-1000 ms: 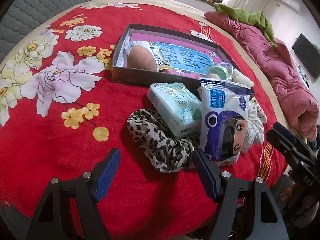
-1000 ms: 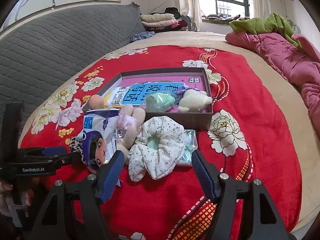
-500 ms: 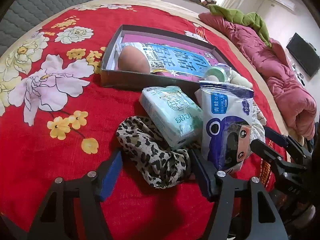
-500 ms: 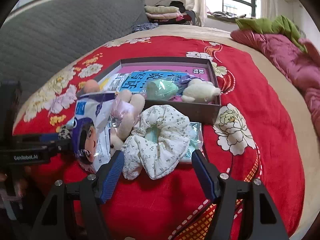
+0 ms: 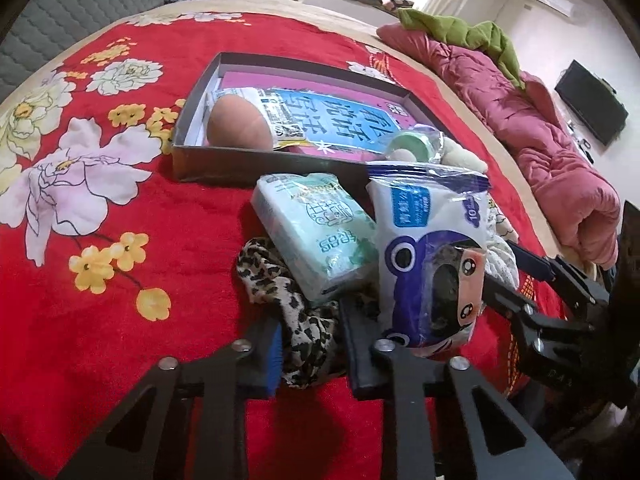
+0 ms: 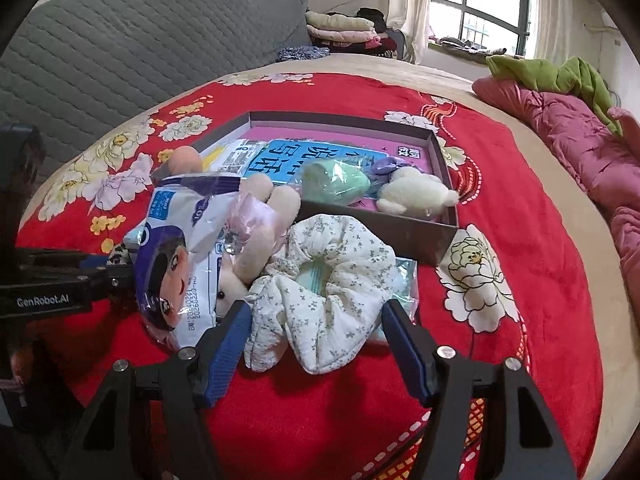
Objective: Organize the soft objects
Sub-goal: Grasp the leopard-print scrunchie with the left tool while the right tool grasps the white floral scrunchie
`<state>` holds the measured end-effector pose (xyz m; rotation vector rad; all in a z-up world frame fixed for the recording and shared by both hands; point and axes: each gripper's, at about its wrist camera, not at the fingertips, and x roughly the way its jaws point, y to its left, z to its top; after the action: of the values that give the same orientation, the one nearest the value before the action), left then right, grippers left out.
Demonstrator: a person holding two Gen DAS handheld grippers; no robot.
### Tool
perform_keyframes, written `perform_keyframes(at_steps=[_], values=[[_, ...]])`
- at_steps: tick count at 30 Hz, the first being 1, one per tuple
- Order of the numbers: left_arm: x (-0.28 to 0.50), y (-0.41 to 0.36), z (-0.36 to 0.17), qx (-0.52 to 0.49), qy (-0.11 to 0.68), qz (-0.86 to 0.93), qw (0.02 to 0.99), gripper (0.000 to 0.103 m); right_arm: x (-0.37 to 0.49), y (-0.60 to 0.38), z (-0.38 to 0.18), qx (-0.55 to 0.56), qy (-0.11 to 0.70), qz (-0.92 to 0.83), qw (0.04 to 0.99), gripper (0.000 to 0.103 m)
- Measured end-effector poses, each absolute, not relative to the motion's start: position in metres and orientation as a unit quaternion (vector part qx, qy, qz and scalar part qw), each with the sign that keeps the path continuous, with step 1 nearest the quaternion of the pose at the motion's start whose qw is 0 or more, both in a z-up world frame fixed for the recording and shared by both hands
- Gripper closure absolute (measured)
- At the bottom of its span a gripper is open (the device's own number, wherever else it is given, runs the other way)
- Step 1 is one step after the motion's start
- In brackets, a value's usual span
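Observation:
My left gripper [image 5: 310, 344] is shut on the near end of a leopard-print scrunchie [image 5: 280, 284] lying on the red bedspread. A green tissue pack [image 5: 320, 232] lies on the scrunchie, with a blue cartoon tissue bag [image 5: 428, 256] beside it. My right gripper [image 6: 316, 340] is open around a white floral scrunchie [image 6: 332, 280], pads apart from it. A beige plush [image 6: 260, 232] leans next to the bag [image 6: 180, 248]. Behind stands a shallow dark box [image 5: 240, 160] holding a peach sponge [image 5: 238, 126], a green soft piece [image 6: 336, 182] and a cream plush [image 6: 416, 196].
A pink quilt with a green cloth [image 6: 560, 120] lies along the bed's right side. A grey quilted headboard [image 6: 140, 52] rises at the left. Folded clothes [image 6: 344, 28] are stacked by the window. The left gripper's body shows in the right wrist view [image 6: 60, 280].
My left gripper moved forward and closed on the leopard-print scrunchie. My right gripper moved forward so its open fingers flank the white scrunchie.

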<state>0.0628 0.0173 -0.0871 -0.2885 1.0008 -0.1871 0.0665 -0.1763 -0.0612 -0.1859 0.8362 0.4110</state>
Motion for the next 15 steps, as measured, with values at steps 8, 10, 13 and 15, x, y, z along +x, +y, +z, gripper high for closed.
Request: perform_keyframes(at_steps=[8,10,13,15], values=[[0.060,0.019,-0.085,-0.148,0.475,-0.100,0.862,0.087,0.071,-0.178,-0.065,-0.076,0.407,0.215,0.884,0.080],[0.058,0.020,-0.083,-0.150,0.472,-0.101,0.863,0.088,0.070,-0.179,-0.065,-0.075,0.403,0.217,0.886,0.083],[0.055,0.022,-0.083,-0.150,0.471,-0.097,0.864,0.088,0.069,-0.182,-0.061,-0.070,0.395,0.218,0.890,0.086],[0.054,0.026,-0.083,-0.154,0.471,-0.091,0.864,0.088,0.069,-0.184,-0.059,-0.067,0.393,0.218,0.891,0.086]])
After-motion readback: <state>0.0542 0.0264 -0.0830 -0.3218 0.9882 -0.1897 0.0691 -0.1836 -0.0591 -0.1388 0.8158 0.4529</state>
